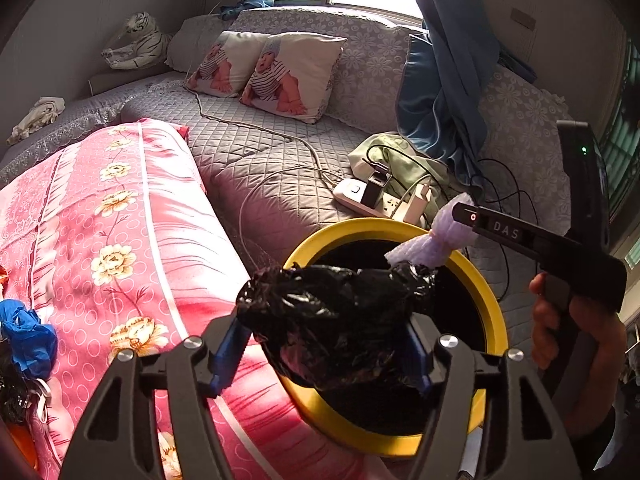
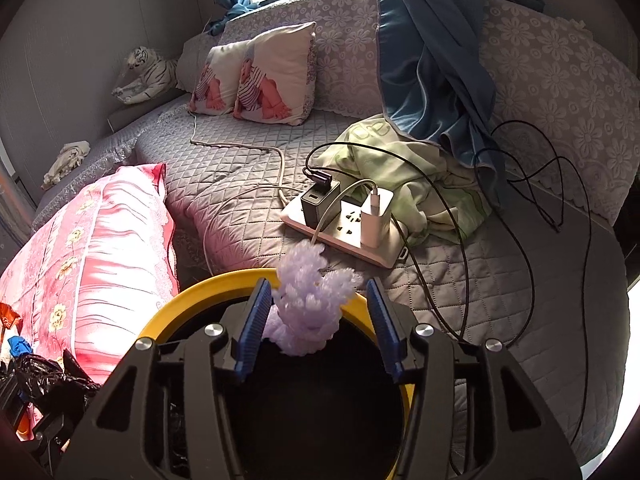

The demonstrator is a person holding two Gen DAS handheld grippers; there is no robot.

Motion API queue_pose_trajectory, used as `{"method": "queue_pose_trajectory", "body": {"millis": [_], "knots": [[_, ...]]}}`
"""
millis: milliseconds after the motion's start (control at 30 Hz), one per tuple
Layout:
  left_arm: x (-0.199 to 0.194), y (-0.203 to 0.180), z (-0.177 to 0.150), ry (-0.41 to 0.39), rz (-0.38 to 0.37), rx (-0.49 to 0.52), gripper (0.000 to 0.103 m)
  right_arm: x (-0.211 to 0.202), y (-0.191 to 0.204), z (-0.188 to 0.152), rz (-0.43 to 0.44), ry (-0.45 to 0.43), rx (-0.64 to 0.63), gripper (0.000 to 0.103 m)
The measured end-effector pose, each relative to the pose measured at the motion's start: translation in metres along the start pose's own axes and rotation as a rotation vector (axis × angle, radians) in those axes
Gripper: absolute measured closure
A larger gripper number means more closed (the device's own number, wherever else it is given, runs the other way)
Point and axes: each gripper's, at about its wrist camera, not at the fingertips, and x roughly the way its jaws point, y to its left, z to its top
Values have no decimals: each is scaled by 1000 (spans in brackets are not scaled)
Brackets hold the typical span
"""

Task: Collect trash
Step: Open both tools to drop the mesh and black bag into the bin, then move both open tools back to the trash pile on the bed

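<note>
left claw [image 1: 328, 344]: closed on a crumpled black plastic bag [image 1: 332, 320], held over the mouth of the yellow-rimmed bin [image 1: 494, 304]. right claw [image 2: 316, 328]: jaws apart, a lilac foam net [image 2: 308, 304] between the blue pads [image 2: 252, 332], touching the left pad, above the bin's far rim. bin stands against the bed [image 2: 248, 184], beside the pink floral quilt [image 1: 120, 232]. power strip [image 2: 344, 228] on the bed beyond.

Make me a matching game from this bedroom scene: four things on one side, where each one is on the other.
Things:
1. crumpled black plastic bag
2. fluffy lilac foam net
3. white power strip
4. white plush tiger

Places:
A. far corner by the wall
B. between the left gripper's fingers
C. on the grey quilt
D. between the right gripper's open fingers, over the yellow-rimmed bin

Pairs: 1-B, 2-D, 3-C, 4-A
</note>
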Motion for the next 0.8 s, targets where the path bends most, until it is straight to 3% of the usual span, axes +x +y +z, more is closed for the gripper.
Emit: {"method": "queue_pose_trajectory", "body": {"millis": [300, 567, 667, 800], "knots": [[-5, 4, 1, -28, 4, -19, 15, -6, 1, 2, 16, -11, 8, 55], [-13, 13, 1, -46, 17, -46, 11, -13, 2, 3, 23, -21, 4, 55], [-24, 23, 1, -72, 46, -57, 9, -17, 5, 3, 29, -32, -2, 55], [-44, 35, 3, -129, 157, -40, 8, -23, 12, 4, 51, -47, -15, 54]]}}
